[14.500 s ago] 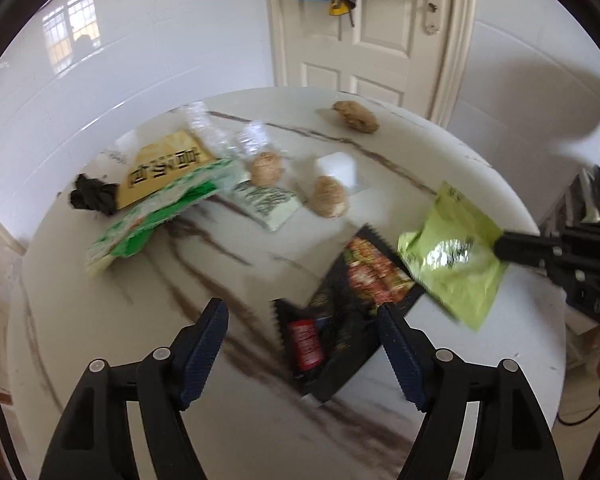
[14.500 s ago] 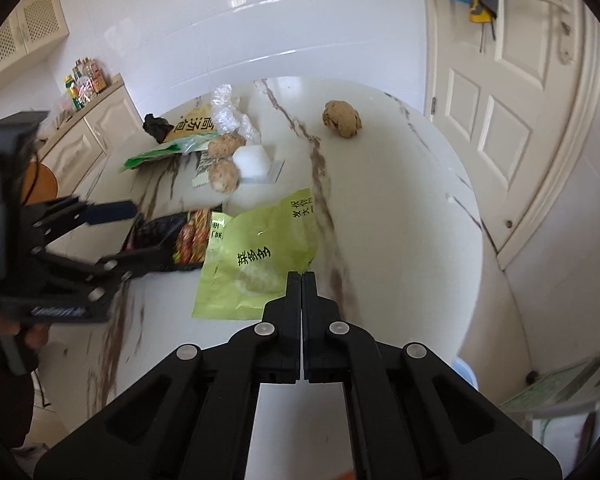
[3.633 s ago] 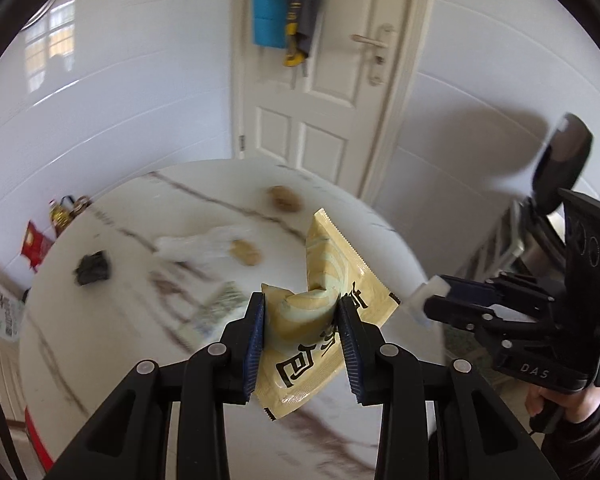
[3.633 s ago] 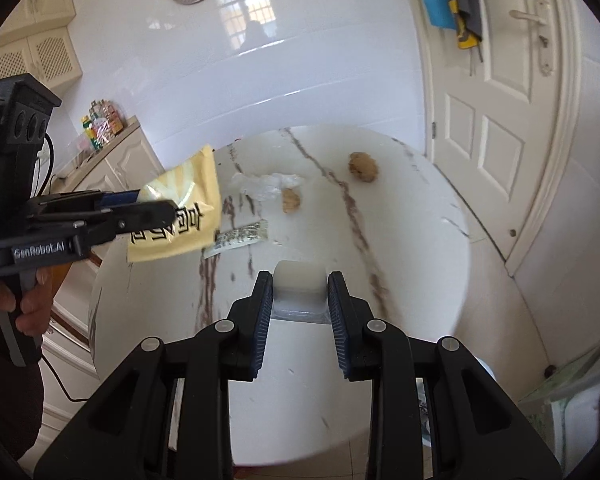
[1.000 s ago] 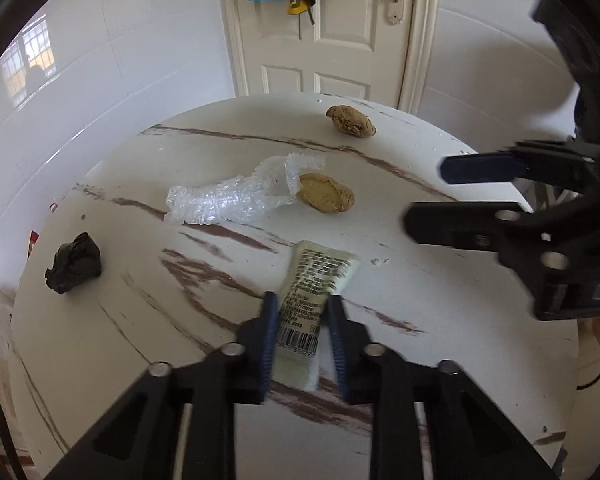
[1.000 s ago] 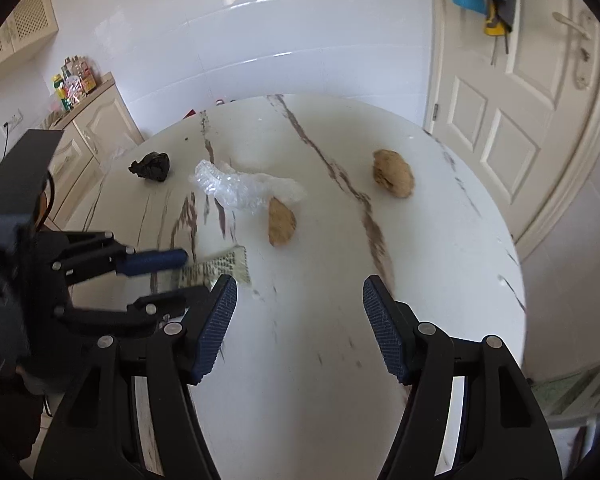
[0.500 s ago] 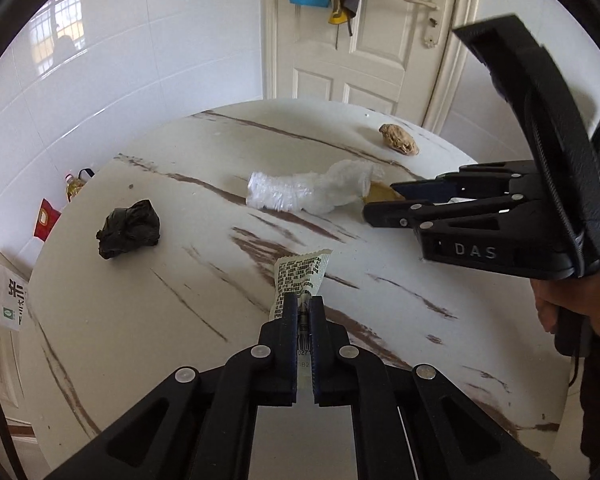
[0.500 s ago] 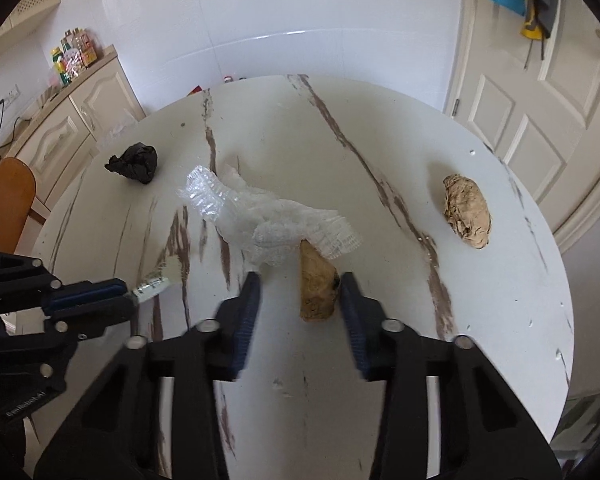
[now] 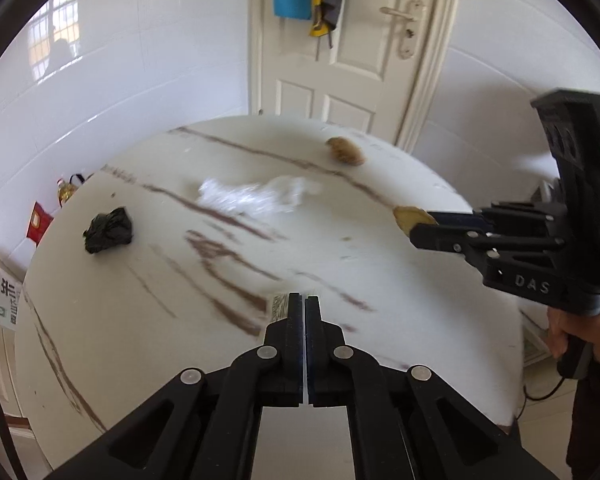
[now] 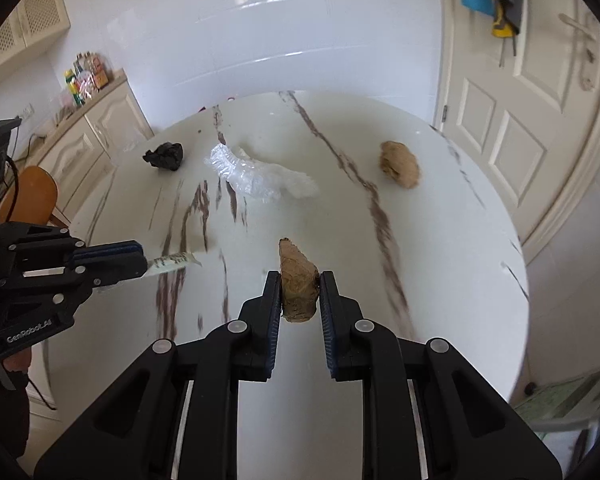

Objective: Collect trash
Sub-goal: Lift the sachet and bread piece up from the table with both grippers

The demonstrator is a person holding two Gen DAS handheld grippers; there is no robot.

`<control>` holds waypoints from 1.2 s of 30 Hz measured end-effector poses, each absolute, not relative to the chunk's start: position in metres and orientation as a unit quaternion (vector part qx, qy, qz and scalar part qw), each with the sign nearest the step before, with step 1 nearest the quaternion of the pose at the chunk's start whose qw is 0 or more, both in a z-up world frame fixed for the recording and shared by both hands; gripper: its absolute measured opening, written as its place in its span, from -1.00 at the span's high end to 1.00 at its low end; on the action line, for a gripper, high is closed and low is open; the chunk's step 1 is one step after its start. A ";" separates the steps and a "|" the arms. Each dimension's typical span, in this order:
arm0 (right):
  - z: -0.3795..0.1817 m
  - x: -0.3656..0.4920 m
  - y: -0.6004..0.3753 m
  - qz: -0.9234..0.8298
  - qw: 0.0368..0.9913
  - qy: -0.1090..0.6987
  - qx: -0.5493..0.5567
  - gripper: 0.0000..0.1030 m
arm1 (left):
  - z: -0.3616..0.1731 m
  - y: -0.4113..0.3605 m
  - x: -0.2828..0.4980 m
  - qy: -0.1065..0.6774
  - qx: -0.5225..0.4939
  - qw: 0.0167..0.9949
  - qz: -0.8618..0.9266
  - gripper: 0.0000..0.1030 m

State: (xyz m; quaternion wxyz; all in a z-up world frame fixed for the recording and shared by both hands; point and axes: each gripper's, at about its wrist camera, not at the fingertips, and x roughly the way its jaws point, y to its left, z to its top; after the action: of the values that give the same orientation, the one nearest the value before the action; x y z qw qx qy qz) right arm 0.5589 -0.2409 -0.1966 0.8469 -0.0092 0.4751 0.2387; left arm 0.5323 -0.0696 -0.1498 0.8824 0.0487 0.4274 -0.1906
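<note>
On a round white marble table (image 10: 440,264) lie a crumpled clear plastic wrap (image 10: 260,178), a black wad (image 10: 164,156) and a brown lump (image 10: 399,164) at the far side. My right gripper (image 10: 299,285) is closing, its pads pressing a second brown lump (image 10: 296,268), held above the table. My left gripper (image 9: 304,300) is shut on a thin white printed packet (image 10: 172,261); only the packet's edge (image 9: 278,305) shows in the left wrist view. There the right gripper (image 9: 424,226) reaches in from the right with the brown lump (image 9: 410,216).
A white door (image 9: 340,60) stands behind the table, with clothes hanging on it. Cream cabinets (image 10: 100,128) and an orange chair (image 10: 32,196) are to the left. A person's hand (image 9: 576,332) grips the right tool at the table's right edge.
The right gripper has closed on the brown lump beside the plastic wrap and lifted it off the table. The left gripper has risen and drawn back with the packet.
</note>
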 end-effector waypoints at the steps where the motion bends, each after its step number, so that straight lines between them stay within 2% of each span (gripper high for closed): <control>1: -0.192 0.551 -0.250 0.236 0.850 0.471 -0.003 0.65 | -0.145 -0.075 0.526 0.426 0.049 0.881 -0.197 1.00; 4: -0.183 0.529 -0.270 0.231 0.855 0.464 0.007 0.65 | -0.139 -0.091 0.512 0.426 0.056 0.879 -0.206 1.00; 7: -0.178 0.511 -0.282 0.228 0.857 0.462 0.012 0.65 | -0.150 -0.097 0.506 0.435 0.082 0.879 -0.176 0.81; 9: -0.176 0.500 -0.289 0.227 0.858 0.460 0.014 0.65 | -0.164 -0.096 0.506 0.443 0.114 0.881 -0.120 0.59; 12: -0.175 0.489 -0.298 0.227 0.860 0.457 0.021 0.65 | -0.179 -0.089 0.514 0.457 0.108 0.878 -0.098 0.55; 19: -0.174 0.482 -0.305 0.227 0.861 0.453 0.035 0.65 | -0.179 -0.091 0.515 0.453 0.090 0.880 -0.113 0.62; 21: -0.174 0.481 -0.305 0.229 0.861 0.452 0.037 0.65 | -0.181 -0.087 0.515 0.448 0.090 0.881 -0.120 0.87; 24: -0.174 0.480 -0.304 0.231 0.861 0.451 0.039 0.65 | -0.180 -0.081 0.516 0.444 0.073 0.884 -0.127 1.00; 36: -0.177 0.468 -0.329 0.226 0.864 0.446 0.060 0.65 | -0.140 -0.114 0.498 0.408 0.048 0.895 -0.174 1.00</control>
State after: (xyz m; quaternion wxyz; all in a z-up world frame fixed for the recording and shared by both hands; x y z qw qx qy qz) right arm 0.4683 -0.3293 -0.1768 0.8641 0.0605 0.4455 0.2264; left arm 0.4982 -0.1136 -0.1401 0.8950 0.0483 0.4079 -0.1736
